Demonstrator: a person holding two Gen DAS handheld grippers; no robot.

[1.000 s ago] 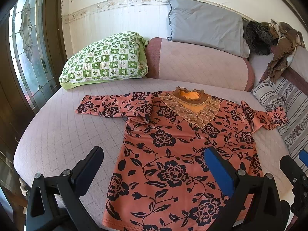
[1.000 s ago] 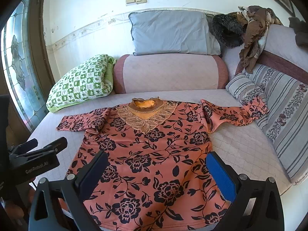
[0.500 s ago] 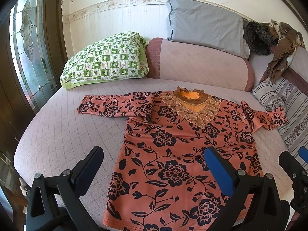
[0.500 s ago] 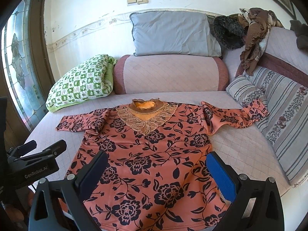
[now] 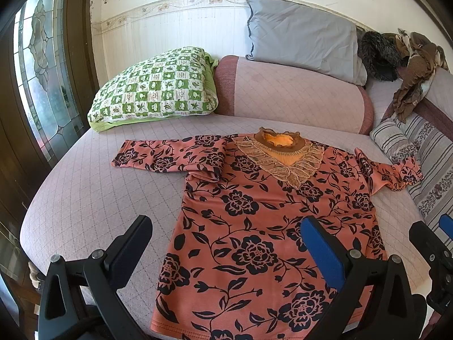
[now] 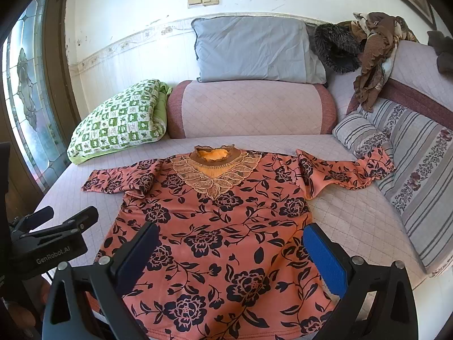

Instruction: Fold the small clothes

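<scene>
Fingers: both pairs stood spread wide with nothing between them. My left gripper (image 5: 226, 243) hung over the hem end of the blouse (image 5: 271, 218), its left finger above bare cover, its blue-padded right finger above the cloth. My right gripper (image 6: 230, 250) hung over the same hem, both fingers above the print.

Item: one orange blouse, black floral print, lying face up and spread on the quilted bed cover (image 5: 93, 198), collar (image 5: 280, 138) toward the bolster (image 5: 288, 93).

Left sleeve (image 5: 167, 155): stretched out flat, with a bunched fold at the shoulder.

Right sleeve (image 6: 345, 170): its cuff lay against the striped cushion (image 6: 419, 175).

Surroundings: green checked pillow (image 5: 158, 85), grey pillow (image 6: 252, 51), and a heap of brown clothing (image 6: 373, 53), all well apart from the blouse.

Risks, as I judged them:
- The cover was soft; a pinch aimed low could have taken cover along with cloth.
- The fabric looked thin; a pinch might have caught only the upper layer, and the fold would then have come out skewed.
- The bunched shoulder could have been pressed in as a crease.
- The right cuff might have snagged on the cushion.
- My grippers hung near each other over the hem and could have knocked together.
</scene>
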